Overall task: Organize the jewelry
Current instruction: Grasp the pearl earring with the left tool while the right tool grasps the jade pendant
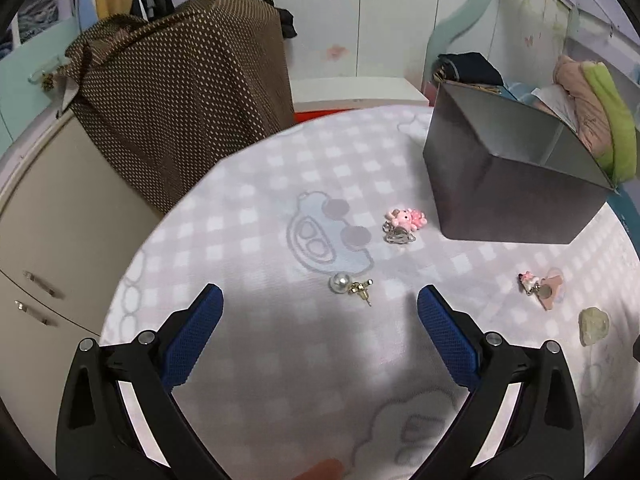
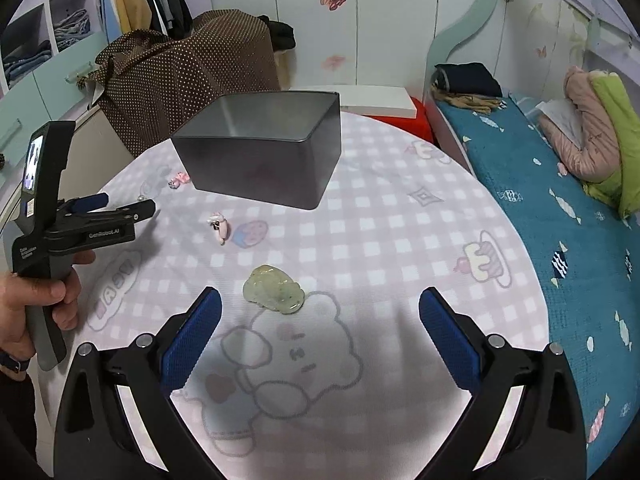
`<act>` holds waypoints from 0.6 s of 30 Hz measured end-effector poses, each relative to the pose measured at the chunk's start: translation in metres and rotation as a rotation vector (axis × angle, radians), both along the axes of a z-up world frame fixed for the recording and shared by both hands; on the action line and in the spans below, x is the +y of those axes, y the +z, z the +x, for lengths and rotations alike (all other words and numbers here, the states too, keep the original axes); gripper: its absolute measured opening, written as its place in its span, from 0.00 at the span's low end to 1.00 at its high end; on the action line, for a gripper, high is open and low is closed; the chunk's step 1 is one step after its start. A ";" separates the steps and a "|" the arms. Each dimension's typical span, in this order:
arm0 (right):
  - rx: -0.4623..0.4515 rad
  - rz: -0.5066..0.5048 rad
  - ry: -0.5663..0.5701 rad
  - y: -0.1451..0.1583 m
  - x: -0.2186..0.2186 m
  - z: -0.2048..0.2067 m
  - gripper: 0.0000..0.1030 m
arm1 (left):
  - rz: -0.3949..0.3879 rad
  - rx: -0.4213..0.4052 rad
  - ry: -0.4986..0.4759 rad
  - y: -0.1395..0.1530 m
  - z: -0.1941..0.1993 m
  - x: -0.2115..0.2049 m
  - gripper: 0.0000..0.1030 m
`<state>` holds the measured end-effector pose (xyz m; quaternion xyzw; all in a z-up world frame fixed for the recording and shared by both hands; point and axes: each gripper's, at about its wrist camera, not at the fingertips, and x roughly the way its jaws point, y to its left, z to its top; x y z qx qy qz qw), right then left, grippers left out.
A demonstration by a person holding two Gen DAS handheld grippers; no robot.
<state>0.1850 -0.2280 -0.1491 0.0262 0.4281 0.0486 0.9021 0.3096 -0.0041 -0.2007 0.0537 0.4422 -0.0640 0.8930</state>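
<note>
A pearl earring (image 1: 341,283) with a gold stud lies on the checked cloth just ahead of my open, empty left gripper (image 1: 320,300). A pink charm with a metal clip (image 1: 404,224) lies further ahead, near the grey metal box (image 1: 512,200). A small pink earring (image 1: 538,286) and a pale green jade piece (image 1: 594,325) lie to the right. My right gripper (image 2: 320,304) is open and empty, with the jade piece (image 2: 274,289) just ahead between its fingers. The box (image 2: 264,172) stands open beyond, with the pink earring (image 2: 220,227) and pink charm (image 2: 179,179) to its left.
The round table (image 2: 400,240) has a cartoon-print cloth. A brown dotted cover (image 1: 180,92) drapes over furniture behind left. A bed with a blue sheet (image 2: 560,220) runs along the right. The left gripper's body (image 2: 60,216) shows at the left in the right wrist view.
</note>
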 end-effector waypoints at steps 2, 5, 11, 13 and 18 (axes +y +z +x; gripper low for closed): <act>0.005 0.002 0.005 -0.001 -0.001 0.003 0.92 | -0.024 0.003 -0.002 0.001 0.001 0.004 0.93; 0.012 0.009 0.018 -0.005 0.000 0.007 0.92 | -0.045 0.009 -0.006 0.000 0.002 0.008 0.74; 0.029 0.020 0.033 -0.012 0.003 0.014 0.92 | -0.049 -0.005 -0.037 0.006 0.001 0.005 0.54; 0.030 0.021 0.039 -0.014 0.004 0.015 0.92 | -0.055 -0.008 -0.049 0.008 0.000 0.005 0.45; 0.036 0.032 0.046 -0.016 0.005 0.015 0.92 | -0.087 -0.009 -0.075 0.007 -0.003 0.007 0.22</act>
